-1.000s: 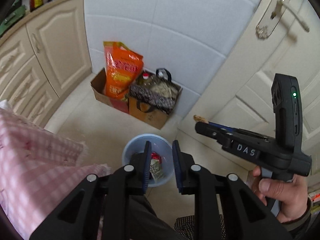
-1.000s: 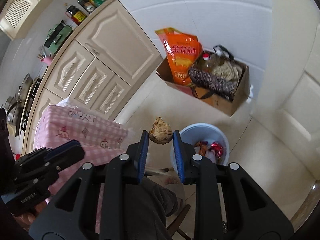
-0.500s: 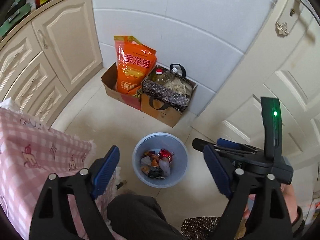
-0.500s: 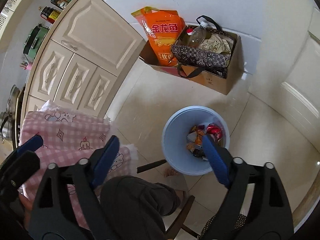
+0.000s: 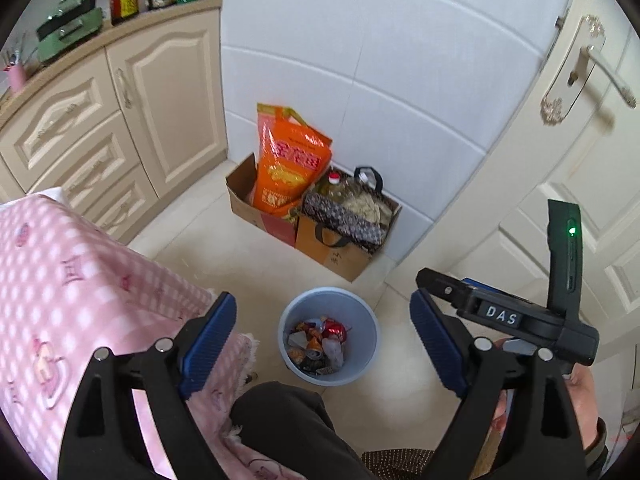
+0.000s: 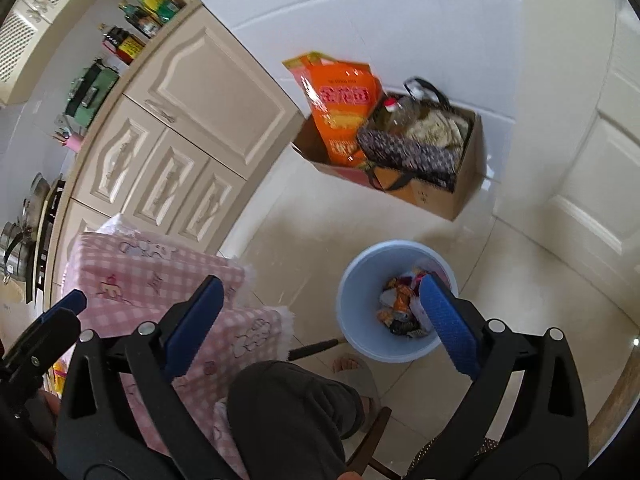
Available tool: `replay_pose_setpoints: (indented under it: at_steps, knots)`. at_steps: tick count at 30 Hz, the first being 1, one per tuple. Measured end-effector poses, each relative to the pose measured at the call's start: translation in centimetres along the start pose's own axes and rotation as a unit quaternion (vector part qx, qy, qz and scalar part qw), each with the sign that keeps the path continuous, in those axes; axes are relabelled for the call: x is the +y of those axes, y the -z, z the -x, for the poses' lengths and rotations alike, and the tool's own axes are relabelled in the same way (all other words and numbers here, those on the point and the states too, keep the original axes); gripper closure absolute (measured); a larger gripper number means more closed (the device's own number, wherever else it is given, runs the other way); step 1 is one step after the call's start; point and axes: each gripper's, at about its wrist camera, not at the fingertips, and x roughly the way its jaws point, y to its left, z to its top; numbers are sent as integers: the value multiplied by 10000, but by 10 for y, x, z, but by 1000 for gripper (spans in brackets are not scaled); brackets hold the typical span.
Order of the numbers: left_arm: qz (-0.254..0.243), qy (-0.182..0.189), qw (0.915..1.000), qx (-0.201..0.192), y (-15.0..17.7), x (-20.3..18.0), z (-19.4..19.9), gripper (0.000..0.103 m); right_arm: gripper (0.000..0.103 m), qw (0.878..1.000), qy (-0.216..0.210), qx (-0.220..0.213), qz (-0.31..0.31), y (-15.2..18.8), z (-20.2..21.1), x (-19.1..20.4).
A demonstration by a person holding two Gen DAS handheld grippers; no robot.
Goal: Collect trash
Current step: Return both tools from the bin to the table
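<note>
Left tool point(image 5: 322, 344): its blue pads point(image 5: 208, 344) are standing wide apart, holding nothing and touching nothing; it is hanging above the floor with the bin showing in the gap between the pads.

Right tool point(image 6: 320, 320): its pads point(image 6: 448, 324) are likewise spread wide and gripping nothing; one pad is overlapping the bin's rim in the picture, but whether it is touching cannot be told, and it looks to be hovering above.

Trash point(image 5: 318, 340): crumpled wrappers and scraps are lying at the bottom of the pale blue bin point(image 5: 366, 322), which is standing on the tiled floor just beside the person's knee.

Step in hand: judging by two empty tools over a filled bin, a drop looks just done and the next piece is needing to be fetched.

Doing it well: both tools are better kept spread while swinging away, so nothing snags on the bin rim; the fringe of the pink checked cloth point(image 5: 80, 288) on the bench is hanging near the left pad and is worth clearing.

Further out: a cardboard box point(image 5: 348, 256) with an orange bag point(image 5: 288, 168) and a patterned tote is sitting against the tiled wall, well apart from the bin; these look like stored goods, not trash.

Risk: a careless swing could be nudging the light bin over.
</note>
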Motion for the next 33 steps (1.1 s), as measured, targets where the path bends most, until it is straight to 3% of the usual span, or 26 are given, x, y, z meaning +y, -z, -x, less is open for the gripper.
replay_pose_setpoints:
  at_steps: [15,19,24,33]
  knots:
    - [317,-316,9944,-960,8,48,100,14,6,9945,-433,-546,788,-5,52,100]
    - [406,-580,9904,-1184,13,64,125,13,6,9907,-597,-644,1037,-4,63,130]
    - [503,-1078,9818,-1483,26,87,159,9,6,9841,-771,-698,1439,2,72,172]
    - [1062,-1613,9646,-1795,60,152,212,8,6,9664,-1136,-590,2228,26,70,256]
